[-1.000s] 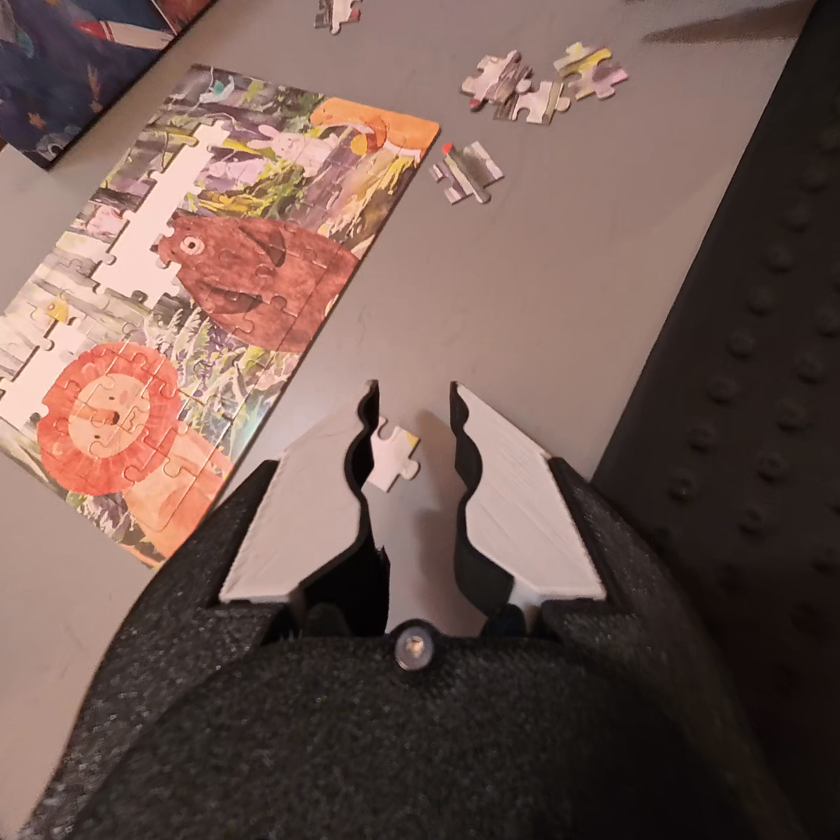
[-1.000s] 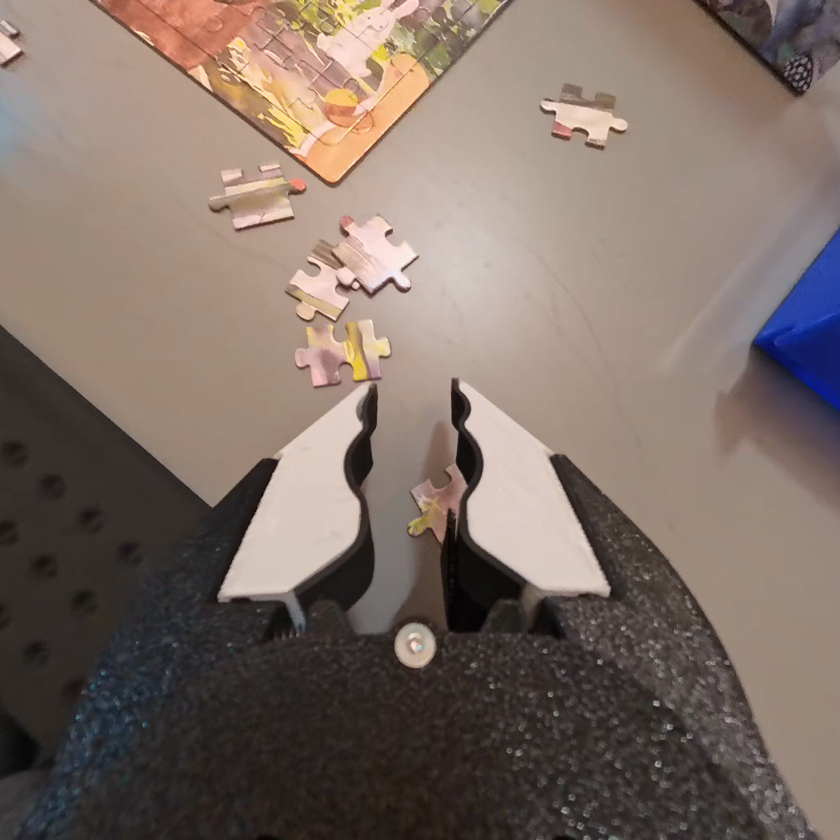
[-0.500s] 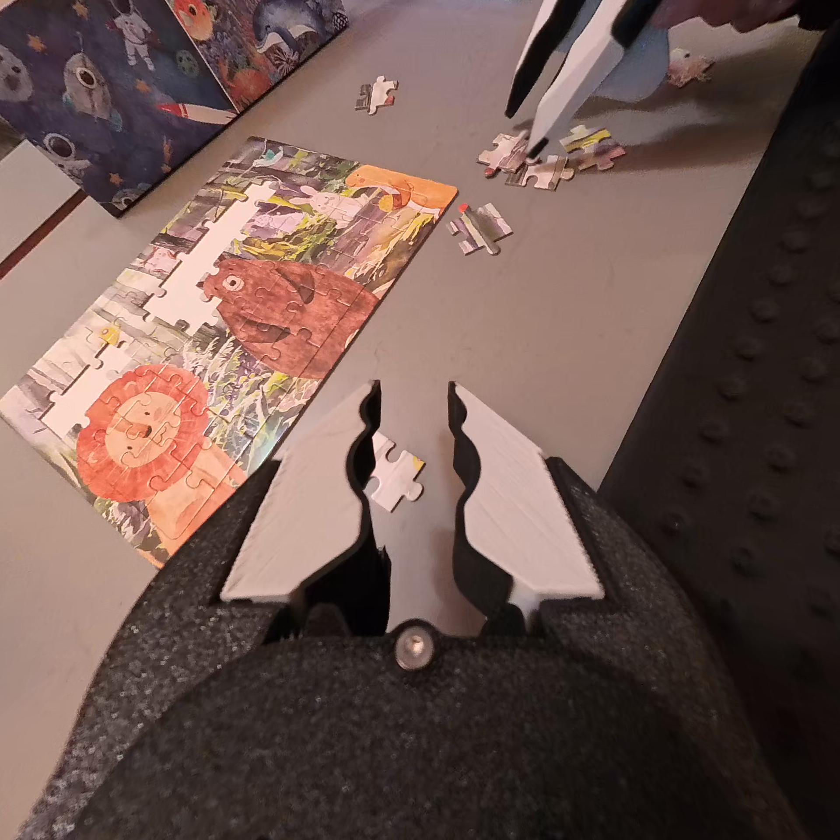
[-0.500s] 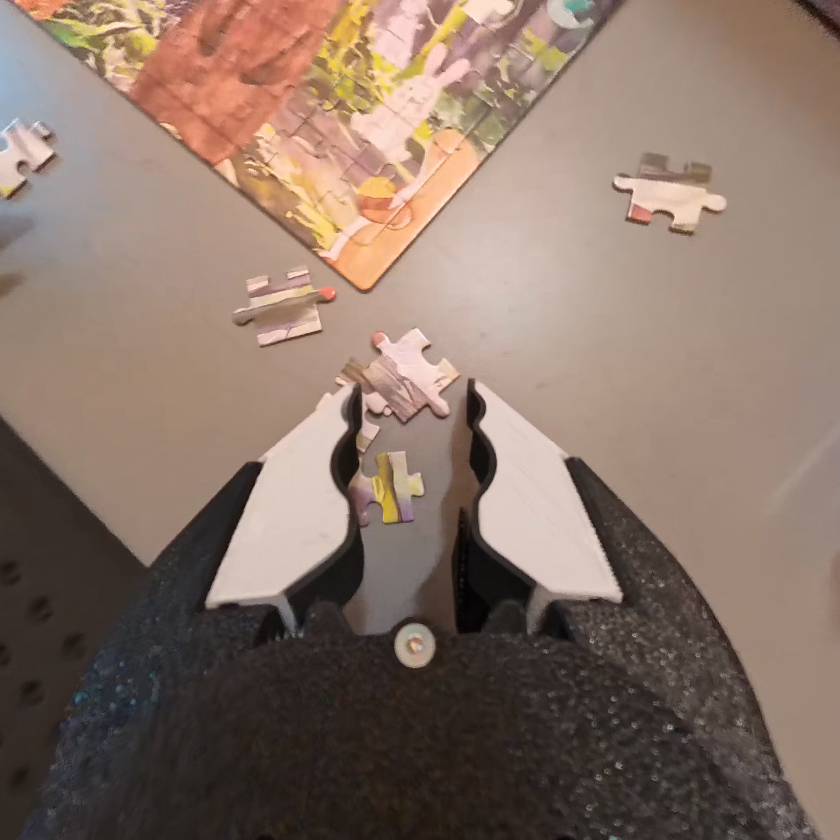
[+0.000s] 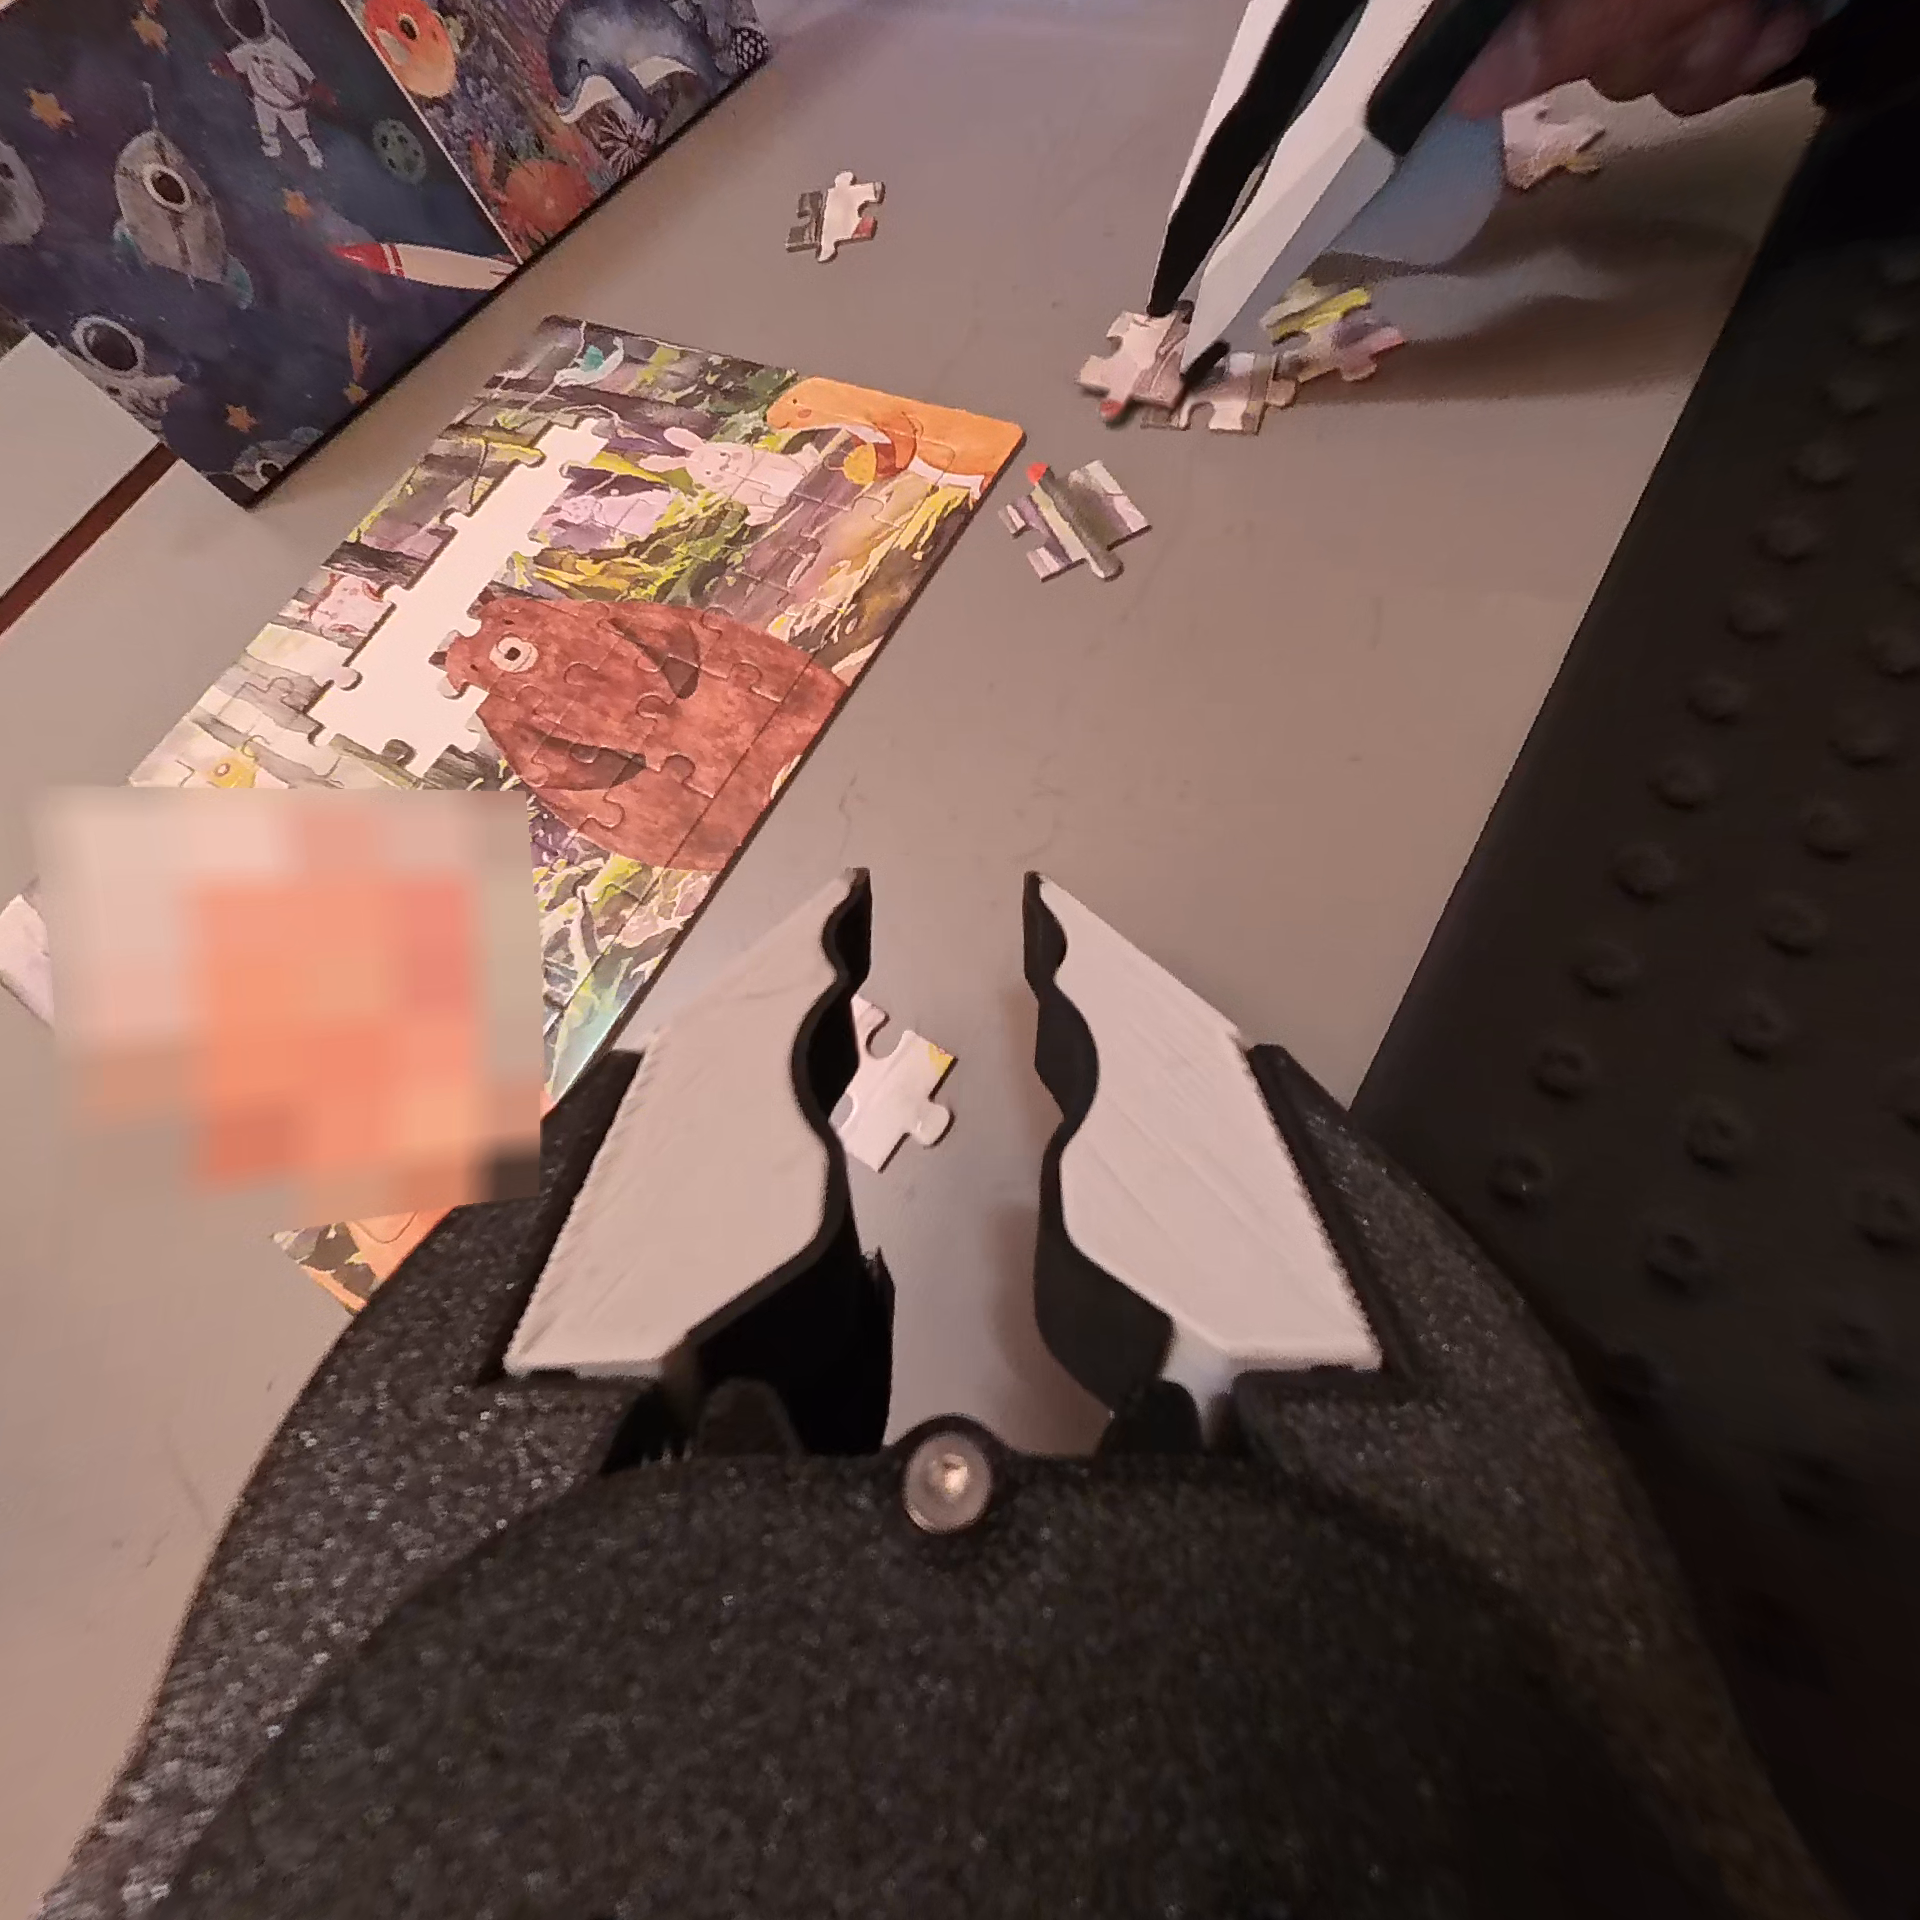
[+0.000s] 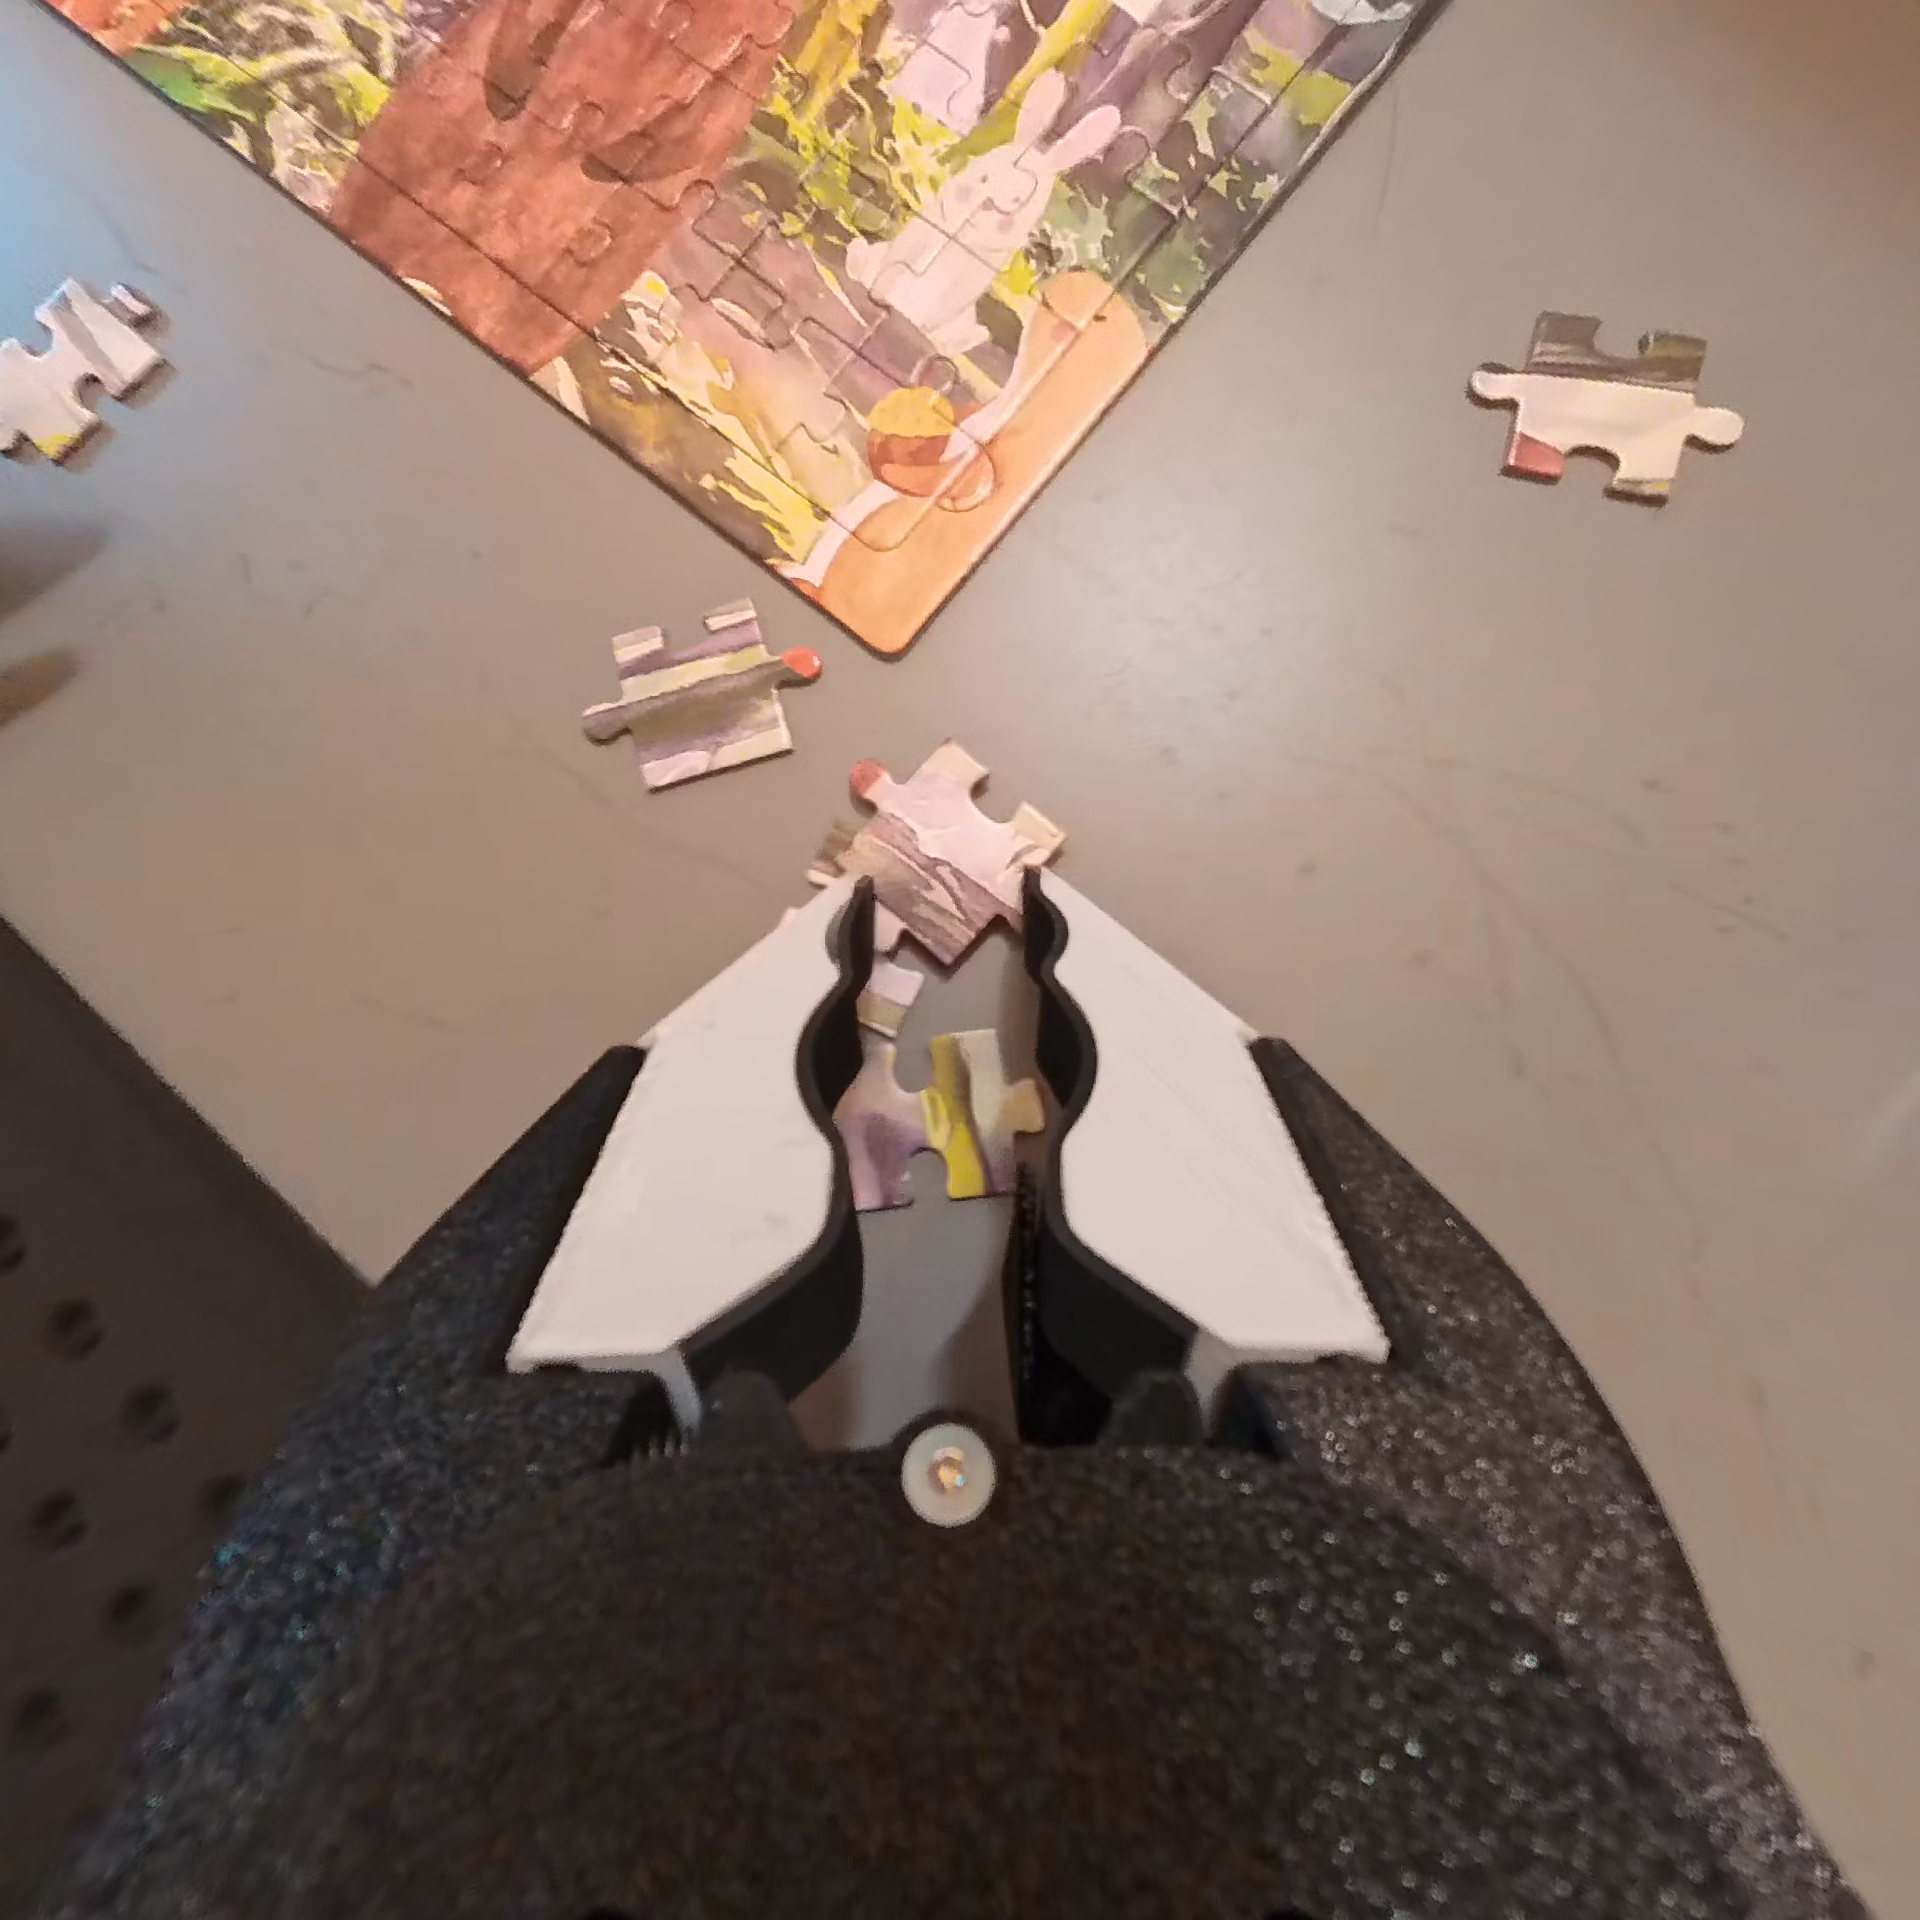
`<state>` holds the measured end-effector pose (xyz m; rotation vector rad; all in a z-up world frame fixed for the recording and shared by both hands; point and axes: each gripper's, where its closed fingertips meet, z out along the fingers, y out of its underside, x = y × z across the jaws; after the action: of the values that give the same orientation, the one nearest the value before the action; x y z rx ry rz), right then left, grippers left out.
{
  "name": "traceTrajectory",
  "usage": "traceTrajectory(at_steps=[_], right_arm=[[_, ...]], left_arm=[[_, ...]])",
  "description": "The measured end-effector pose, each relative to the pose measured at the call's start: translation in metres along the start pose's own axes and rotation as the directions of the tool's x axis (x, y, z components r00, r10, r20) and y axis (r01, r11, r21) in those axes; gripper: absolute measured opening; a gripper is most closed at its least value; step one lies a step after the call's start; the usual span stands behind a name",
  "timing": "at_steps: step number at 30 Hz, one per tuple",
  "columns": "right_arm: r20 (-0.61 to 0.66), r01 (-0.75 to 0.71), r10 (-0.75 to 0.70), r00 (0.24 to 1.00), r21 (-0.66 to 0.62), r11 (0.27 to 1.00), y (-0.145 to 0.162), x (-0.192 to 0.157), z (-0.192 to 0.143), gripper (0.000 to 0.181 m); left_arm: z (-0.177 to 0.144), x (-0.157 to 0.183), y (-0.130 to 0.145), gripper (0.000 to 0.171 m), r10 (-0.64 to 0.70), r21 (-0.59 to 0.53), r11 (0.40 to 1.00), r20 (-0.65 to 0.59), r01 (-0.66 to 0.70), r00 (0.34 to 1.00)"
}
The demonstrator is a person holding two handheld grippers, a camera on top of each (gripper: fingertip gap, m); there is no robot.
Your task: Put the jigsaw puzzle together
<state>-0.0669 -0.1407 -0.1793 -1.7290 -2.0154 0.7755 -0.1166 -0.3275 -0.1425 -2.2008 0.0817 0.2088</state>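
Observation:
The half-built animal puzzle [image 5: 665, 665] lies on the grey table with white gaps along its far side; its corner also shows in the right wrist view [image 6: 831, 260]. My left gripper [image 5: 945, 883] is open and empty, just above a pale loose piece [image 5: 899, 1091] beside the puzzle's edge. My right gripper [image 6: 943, 883] is down on a small heap of pieces, its tips closed against the sides of a pink and purple piece [image 6: 951, 862]. A yellow and purple pair [image 6: 945, 1122] lies between its fingers. The right gripper also shows in the left wrist view [image 5: 1184, 332].
A striped loose piece [image 6: 707, 696] lies near the puzzle's orange corner, another [image 6: 1605, 410] off to the right, and one more [image 5: 1548, 135] beyond the heap. Two picture boxes [image 5: 208, 208] stand behind the puzzle. A black dimpled mat [image 5: 1714, 727] borders the table. To the pale loose piece [image 5: 899, 1091]: left tips about 5 centimeters, right tips about 20 centimeters. Between my left fingertips and the half-built animal puzzle [image 5: 665, 665] there is roughly 12 centimeters. The right camera catches it too, in the right wrist view [image 6: 645, 138].
My right gripper moved forward over the heap, opened wider, then narrowed onto the pink and purple piece. My left gripper drew back slightly and stayed open over the pale piece.

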Motion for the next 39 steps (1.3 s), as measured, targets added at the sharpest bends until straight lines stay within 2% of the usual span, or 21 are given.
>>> traceTrajectory(at_steps=[3,6,7,8,9,11,13,14,15,16,17,18,20,22,23,25,26,29,32,35,39], right_arm=[[0.046,0.003,-0.006,0.999,0.076,0.997,-0.017,-0.018,-0.009,0.028],[0.111,0.04,-0.063,0.992,0.203,0.978,-0.049,-0.053,-0.019,0.028],[0.105,0.059,-0.087,0.991,0.246,0.967,-0.06,-0.063,-0.022,0.028],[0.106,0.072,-0.108,0.989,0.292,0.954,-0.072,-0.075,-0.025,0.025],[0.111,0.091,-0.136,0.985,0.339,0.936,-0.083,-0.088,-0.028,0.001],[0.079,0.133,-0.18,0.98,0.404,0.905,-0.101,-0.106,-0.03,0.0],[0.032,0.197,-0.225,0.974,0.37,0.908,-0.102,-0.114,-0.02,0.002],[-0.005,0.223,-0.234,0.972,0.325,0.919,-0.098,-0.108,-0.013,0.002],[0.011,0.218,-0.231,0.973,0.298,0.929,-0.092,-0.107,-0.007,0.003],[0.096,0.187,-0.22,0.971,0.27,0.945,-0.085,-0.114,-0.002,0.008],[0.18,0.155,-0.2,0.963,0.238,0.959,-0.078,-0.123,0.002,0.022],[0.239,0.146,-0.197,0.951,0.217,0.965,-0.074,-0.131,0.006,0.036],[0.321,0.238,-0.29,0.902,0.192,0.952,-0.064,-0.158,0.014,0.035],[0.319,0.348,-0.404,0.857,0.218,0.912,-0.065,-0.178,0.022,0.032],[0.321,0.376,-0.442,0.837,0.249,0.892,-0.068,-0.186,0.025,0.026],[0.341,0.362,-0.455,0.823,0.303,0.882,-0.078,-0.194,0.03,0.021],[0.374,0.334,-0.44,0.816,0.315,0.888,-0.08,-0.197,0.03,0.022],[0.408,0.293,-0.42,0.811,0.338,0.894,-0.077,-0.194,0.029,0.023],[0.396,0.27,-0.395,0.829,0.335,0.902,-0.072,-0.181,0.028,0.023],[0.391,0.217,-0.367,0.844,0.377,0.9,-0.079,-0.175,0.019,0.023],[0.388,0.177,-0.335,0.858,0.389,0.904,-0.081,-0.168,0.016,0.023]], left_arm=[[0.003,0.001,-0.005,0.025,-0.059,0.002,0.998,-0.014,0.059,0.998],[0.012,-0.004,-0.012,0.022,-0.285,-0.014,0.959,-0.047,0.284,0.957],[0.014,-0.001,-0.02,0.022,-0.383,0.001,0.923,-0.113,0.385,0.917],[0.014,0.007,-0.034,0.022,-0.466,0.021,0.875,-0.231,0.484,0.854],[0.01,0.015,-0.051,0.024,-0.524,0.041,0.819,-0.35,0.572,0.776],[0.001,0.016,-0.076,0.027,-0.572,0.088,0.716,-0.493,0.692,0.655],[0.006,0.005,-0.074,0.028,-0.622,0.085,0.673,-0.471,0.735,0.625],[0.009,-0.009,-0.062,0.028,-0.657,0.078,0.671,-0.398,0.737,0.64],[0.004,-0.025,-0.053,0.028,-0.675,0.101,0.666,-0.339,0.739,0.655],[-0.008,-0.04,-0.049,0.027,-0.673,0.139,0.662,-0.322,0.737,0.665],[-0.022,-0.051,-0.044,0.027,-0.667,0.159,0.665,-0.313,0.73,0.676],[-0.033,-0.058,-0.034,0.028,-0.653,0.146,0.69,-0.294,0.709,0.697],[-0.053,-0.051,-0.006,0.028,-0.561,0.054,0.803,-0.266,0.593,0.784],[-0.068,-0.028,0.03,0.028,-0.328,-0.066,0.944,-0.244,0.322,0.913],[-0.074,-0.017,0.046,0.028,-0.189,-0.105,0.98,-0.242,0.168,0.952],[-0.075,-0.007,0.066,0.029,0.03,-0.15,0.986,-0.234,-0.067,0.972],[-0.073,-0.006,0.07,0.029,0.097,-0.15,0.979,-0.245,-0.137,0.965],[-0.069,-0.001,0.07,0.031,0.188,-0.088,0.966,-0.414,-0.245,0.891],[-0.064,-0.005,0.076,0.042,0.236,-0.088,0.931,-0.598,-0.355,0.766],[-0.052,-0.01,0.073,0.044,0.268,-0.08,0.894,-0.694,-0.441,0.668],[-0.043,-0.004,0.073,0.044,0.276,-0.06,0.864,-0.773,-0.5,0.57]])
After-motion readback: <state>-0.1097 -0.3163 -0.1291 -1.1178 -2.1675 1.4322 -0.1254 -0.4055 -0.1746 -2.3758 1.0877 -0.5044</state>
